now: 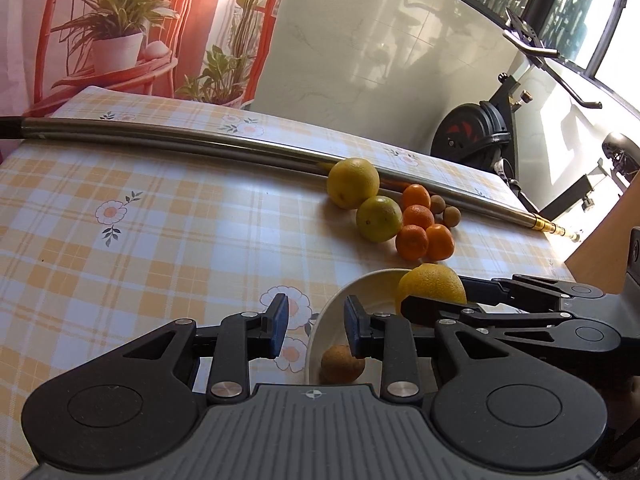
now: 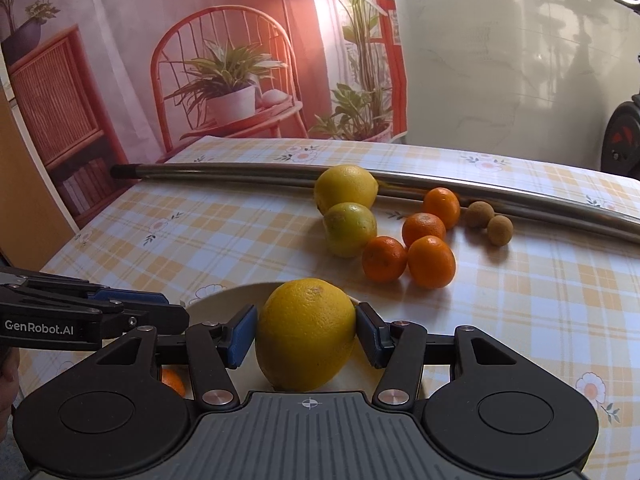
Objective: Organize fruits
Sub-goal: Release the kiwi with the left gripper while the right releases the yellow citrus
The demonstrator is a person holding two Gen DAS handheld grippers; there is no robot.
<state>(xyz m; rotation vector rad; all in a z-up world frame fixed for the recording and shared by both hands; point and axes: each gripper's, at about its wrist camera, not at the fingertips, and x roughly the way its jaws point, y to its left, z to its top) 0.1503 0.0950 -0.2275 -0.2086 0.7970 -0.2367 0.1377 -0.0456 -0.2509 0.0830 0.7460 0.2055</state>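
1. Right gripper [image 2: 306,334]: blue pads clamped on a large yellow citrus [image 2: 306,332], held over the white bowl [image 2: 224,294].
2. Left gripper [image 1: 316,326]: fingers apart, empty, at the bowl's near rim.
3. Bowl contents: one small brown fruit [image 1: 342,364]; an orange fruit shows partly.
4. Remaining on table [image 2: 540,280]: two yellow-green citrus, four mandarins [image 2: 416,240], two brown fruits.
5. Handling advice: lower to the bowl floor before releasing; round fruit likely rolls.

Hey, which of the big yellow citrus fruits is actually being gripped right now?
The yellow one over the white bowl, the held fruit, clamped by the right gripper. The other two lie free on the table by the metal pole.
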